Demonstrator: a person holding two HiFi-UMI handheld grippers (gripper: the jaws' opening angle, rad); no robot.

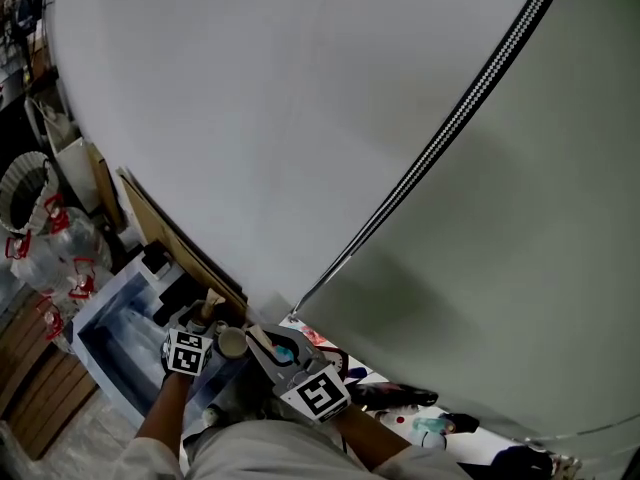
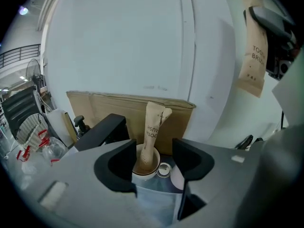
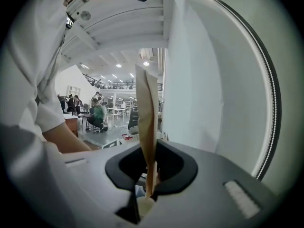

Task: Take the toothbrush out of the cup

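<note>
the left gripper [image 2: 153,161] hangs with jaws wide apart just short of the cup [image 2: 145,175], probably lined up to close on the paper-wrapped toothbrush [image 2: 152,132] standing in it, long axis near upright, top leaning slightly right. right of the cup, the right gripper [image 3: 149,184] is clamped on a second wrapped toothbrush [image 3: 146,127], held upright.
</note>
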